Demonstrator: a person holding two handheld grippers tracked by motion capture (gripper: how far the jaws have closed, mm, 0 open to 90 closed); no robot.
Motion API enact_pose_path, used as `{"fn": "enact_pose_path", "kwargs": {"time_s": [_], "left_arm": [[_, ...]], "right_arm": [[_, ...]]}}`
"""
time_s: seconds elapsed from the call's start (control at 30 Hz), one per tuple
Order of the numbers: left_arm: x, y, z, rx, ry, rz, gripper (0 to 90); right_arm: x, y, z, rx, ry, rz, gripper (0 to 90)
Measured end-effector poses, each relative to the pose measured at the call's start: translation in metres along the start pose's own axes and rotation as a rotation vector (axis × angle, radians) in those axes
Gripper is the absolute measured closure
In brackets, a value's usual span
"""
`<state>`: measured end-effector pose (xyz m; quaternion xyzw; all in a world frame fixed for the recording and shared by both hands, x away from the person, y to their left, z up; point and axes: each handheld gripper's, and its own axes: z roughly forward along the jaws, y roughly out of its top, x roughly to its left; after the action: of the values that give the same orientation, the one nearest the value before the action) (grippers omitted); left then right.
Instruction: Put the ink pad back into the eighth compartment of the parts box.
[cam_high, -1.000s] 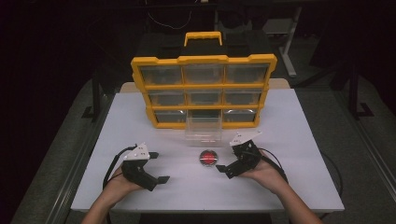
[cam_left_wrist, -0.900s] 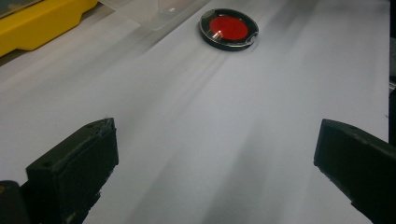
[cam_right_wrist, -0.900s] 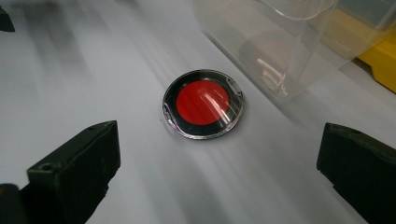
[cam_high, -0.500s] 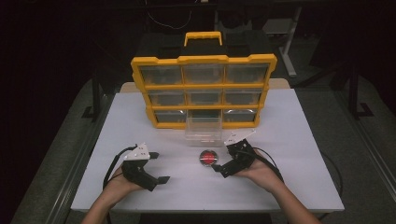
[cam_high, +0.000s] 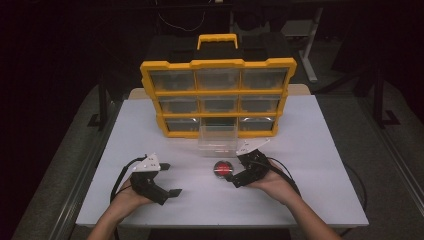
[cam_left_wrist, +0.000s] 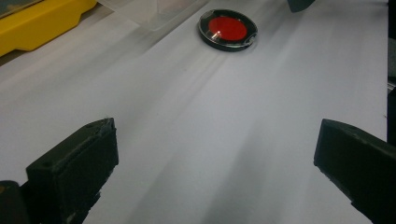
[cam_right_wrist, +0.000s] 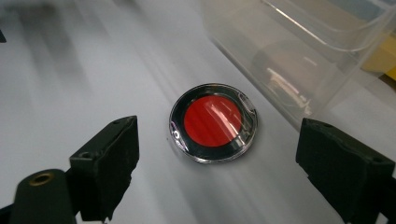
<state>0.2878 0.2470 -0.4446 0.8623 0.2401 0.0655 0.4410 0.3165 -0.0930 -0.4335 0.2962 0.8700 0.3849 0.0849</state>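
A round black-rimmed disc with a red centre (cam_high: 222, 168) lies flat on the white table (cam_high: 320, 150). My right gripper (cam_high: 234, 174) sits just right of it. In the right gripper view the disc (cam_right_wrist: 213, 122) lies between the two black jaws of this gripper (cam_right_wrist: 217, 140). The jaws have just been closing, and a gap remains on each side of the disc. My left gripper (cam_high: 170, 179) rests at the front left with its jaws wide apart and nothing between them. In the left gripper view the disc (cam_left_wrist: 227, 29) lies far ahead of that gripper (cam_left_wrist: 215, 158).
A yellow organiser (cam_high: 218, 65) with clear drawers stands upright at the back of the table. One clear drawer (cam_high: 217, 140) has been taken out and sits on the table in front of it, just behind the disc. A cable trails from each gripper.
The right gripper has shifted left toward the disc and its jaws have narrowed around it. The left gripper and the disc have stayed put.
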Motion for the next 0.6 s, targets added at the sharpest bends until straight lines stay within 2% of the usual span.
{"fn": "enact_pose_path", "kwargs": {"time_s": [0.6], "left_arm": [[0.0,-0.001,0.001,0.005,-0.003,0.004,0.0]], "right_arm": [[0.004,0.005,0.013,0.03,-0.001,-0.015,19.1]]}}
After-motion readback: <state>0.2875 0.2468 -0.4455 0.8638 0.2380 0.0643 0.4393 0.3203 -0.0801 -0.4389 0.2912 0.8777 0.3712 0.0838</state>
